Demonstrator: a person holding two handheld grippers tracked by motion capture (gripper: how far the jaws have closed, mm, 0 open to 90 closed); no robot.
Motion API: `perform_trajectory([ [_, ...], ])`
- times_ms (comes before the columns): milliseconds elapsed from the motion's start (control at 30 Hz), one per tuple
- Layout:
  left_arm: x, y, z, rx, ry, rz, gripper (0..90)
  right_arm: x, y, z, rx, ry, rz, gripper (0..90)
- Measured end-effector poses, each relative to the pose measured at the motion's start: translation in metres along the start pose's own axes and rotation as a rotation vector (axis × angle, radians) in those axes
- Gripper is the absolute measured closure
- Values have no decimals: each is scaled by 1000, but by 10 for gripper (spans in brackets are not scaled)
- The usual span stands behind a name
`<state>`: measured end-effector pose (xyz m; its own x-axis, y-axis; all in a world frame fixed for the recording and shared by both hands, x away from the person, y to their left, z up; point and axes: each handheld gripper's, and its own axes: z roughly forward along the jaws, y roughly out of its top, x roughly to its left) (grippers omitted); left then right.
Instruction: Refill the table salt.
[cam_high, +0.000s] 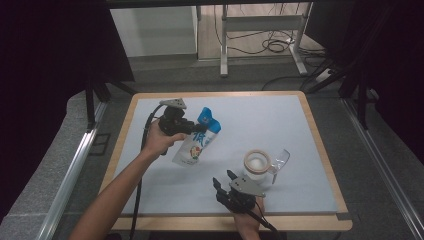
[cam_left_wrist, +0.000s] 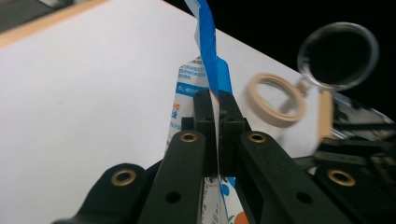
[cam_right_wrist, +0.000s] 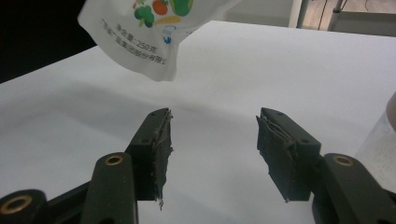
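We hold the pouch (cam_high: 196, 140) up off the table (cam_high: 300, 150) with our left gripper (cam_high: 187, 126). Its jaws are squeezed tight on the thin edge of the pouch, near the blue top. In the left gripper view, the blue strip of the pouch (cam_left_wrist: 208, 56) sticks up between the two black jaws. The pouch hangs tilted, with its blue top at about 1 o'clock and its bottom at about 7 o'clock.

Our right gripper (cam_high: 223, 181) waits near the front edge of the table. Its jaws are wide apart and hold nothing. The jar (cam_high: 257, 162) with the tan rim sits on the table at about 1 o'clock from it, and the jar's clear lid (cam_high: 281, 159) is flipped open at its right.

We think the pouch goes to the jar next. To do it well, we keep our squeeze firm so the pouch does not slip. We move slowly toward 4 o'clock and keep the pouch above the jar's rim. Our right gripper can hold the jar steady.
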<state>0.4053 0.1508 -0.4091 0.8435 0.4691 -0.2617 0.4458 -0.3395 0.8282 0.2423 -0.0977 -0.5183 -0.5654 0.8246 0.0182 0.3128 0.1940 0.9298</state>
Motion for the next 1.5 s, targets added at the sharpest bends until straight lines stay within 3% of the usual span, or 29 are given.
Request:
perform_trajectory([
  [533,71,-24,-1,-155,192,-108,900,1,-2,-2,1,22,-3,450],
  [733,84,-38,-6,-195,256,-132,900,1,-1,-3,-5,26,-14,450],
  [900,84,-58,-21,-241,277,-137,898,2,-2,-5,-5,31,-21,450],
  [1033,79,-70,-33,-247,302,-130,897,1,-2,-8,-11,29,-23,450],
  [1367,67,-82,-43,-217,340,-89,892,-2,-1,-13,-14,28,-24,450],
  [1500,63,-85,-44,-213,347,-91,889,-5,-1,-15,-17,28,-21,450],
])
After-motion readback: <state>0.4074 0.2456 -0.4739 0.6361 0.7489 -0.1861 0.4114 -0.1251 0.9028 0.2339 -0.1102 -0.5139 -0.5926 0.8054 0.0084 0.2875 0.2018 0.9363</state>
